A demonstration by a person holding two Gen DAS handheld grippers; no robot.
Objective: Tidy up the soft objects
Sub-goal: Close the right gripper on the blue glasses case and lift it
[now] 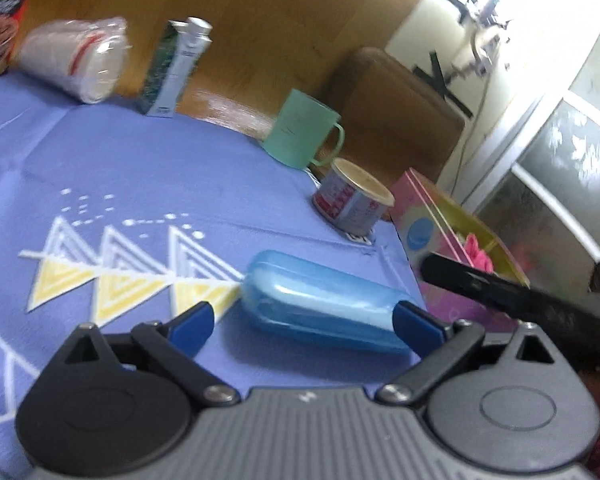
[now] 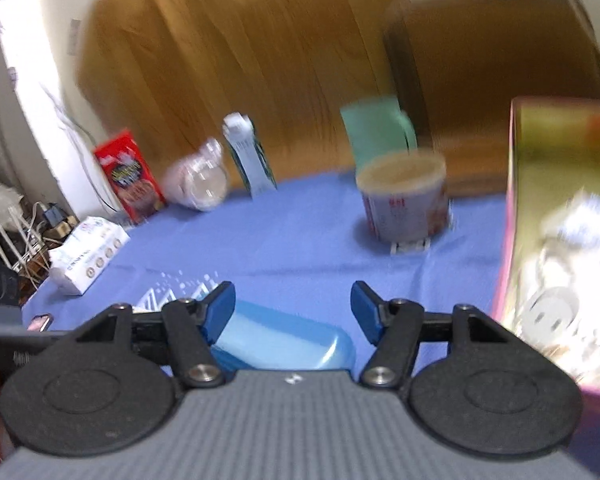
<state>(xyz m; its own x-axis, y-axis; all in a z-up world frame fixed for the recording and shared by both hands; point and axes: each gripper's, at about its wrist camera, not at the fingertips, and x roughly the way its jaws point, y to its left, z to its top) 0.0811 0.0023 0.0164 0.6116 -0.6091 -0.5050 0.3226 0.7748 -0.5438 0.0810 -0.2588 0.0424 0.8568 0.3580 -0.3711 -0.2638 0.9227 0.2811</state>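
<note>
Blue cloth with white and yellow triangles (image 1: 140, 168) covers the table in front of you. Your left gripper (image 1: 304, 320) has its jaws spread wide, one blue pad on each side of the long see-through blue plastic case (image 1: 320, 300). The case lies flat on the cloth, and the pads sit by its ends; you cannot tell if they touch it. Your right gripper (image 2: 292, 308) also has its jaws apart, with nothing squeezed between them. In the right wrist view the same blue case lies just under the left-hand pad.

Farther back stand a mint green plastic mug (image 1: 304, 132), a small round tin with a red and white label (image 1: 352, 200) and a tall green and white carton (image 1: 176, 68). A soft white bundle in clear wrap (image 1: 76, 60) lies on its side next to a red cereal box (image 2: 130, 176). At the table's right edge is a pink and yellow box (image 1: 448, 220) with something pink and soft inside. A small white box (image 2: 86, 254) lies at the cloth's left edge.
</note>
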